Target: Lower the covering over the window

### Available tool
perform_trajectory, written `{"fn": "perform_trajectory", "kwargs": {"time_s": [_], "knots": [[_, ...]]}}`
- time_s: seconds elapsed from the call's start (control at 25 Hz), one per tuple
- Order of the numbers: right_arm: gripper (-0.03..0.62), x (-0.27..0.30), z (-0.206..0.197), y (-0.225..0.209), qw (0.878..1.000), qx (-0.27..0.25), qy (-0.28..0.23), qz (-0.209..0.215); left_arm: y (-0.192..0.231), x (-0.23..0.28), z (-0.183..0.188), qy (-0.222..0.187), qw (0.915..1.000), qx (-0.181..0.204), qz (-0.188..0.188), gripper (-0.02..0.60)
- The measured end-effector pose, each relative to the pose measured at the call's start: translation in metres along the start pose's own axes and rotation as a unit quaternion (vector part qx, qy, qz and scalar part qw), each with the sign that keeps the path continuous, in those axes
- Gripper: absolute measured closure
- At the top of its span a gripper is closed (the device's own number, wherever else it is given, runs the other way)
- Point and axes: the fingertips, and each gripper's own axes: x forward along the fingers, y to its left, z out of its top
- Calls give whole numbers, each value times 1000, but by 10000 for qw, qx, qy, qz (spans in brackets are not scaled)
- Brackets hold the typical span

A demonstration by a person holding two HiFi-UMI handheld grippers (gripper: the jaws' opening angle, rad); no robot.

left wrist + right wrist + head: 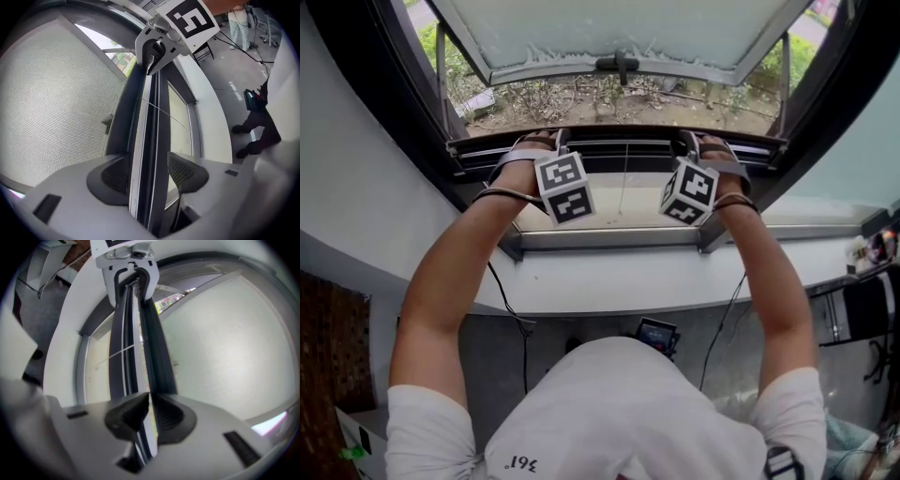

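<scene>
Left claw (147,174) straddles the dark bottom rail (151,112) of the window covering. Its jaws stand wide, and as far as the left gripper view shows, one pad lies against each side of the rail. Right claw (149,416) is nearly closed, its two dark pads pinching a thin pale edge of the same rail between them. Each claw also shows at the far end of the rail in the other's view, both clamped around it.

From the head view, the rail runs level across the window opening. It is low down, a little above the grey sill (609,239), with the left claw near its left end and the right claw near its right end. Both of the person's bare arms reach forward and up to it. The marker cubes (564,187) on the claws face the camera.

Above the rail, the pale window pane (619,28) is swung outward. A dark handle (619,66) sits at the middle of its lower edge. Bare ground and green shrubs show outside between pane and rail. A thin cord (623,192) hangs below the rail's middle.
</scene>
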Motion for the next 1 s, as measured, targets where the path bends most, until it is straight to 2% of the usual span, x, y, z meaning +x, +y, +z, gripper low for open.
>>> {"fn": "perform_trajectory", "kwargs": {"time_s": [0.36,0.68,1.0], "knots": [[539,1,-3,11,9995,-135,106,276,-8,5,-2,30,10000,-9,-84,318],[488,4,-5,27,9980,-172,173,580,-16,11,-3,44,9998,-40,-170,309],[471,9,-8,45,9963,-256,277,772,-31,21,-7,78,9995,-94,-299,307]]}}
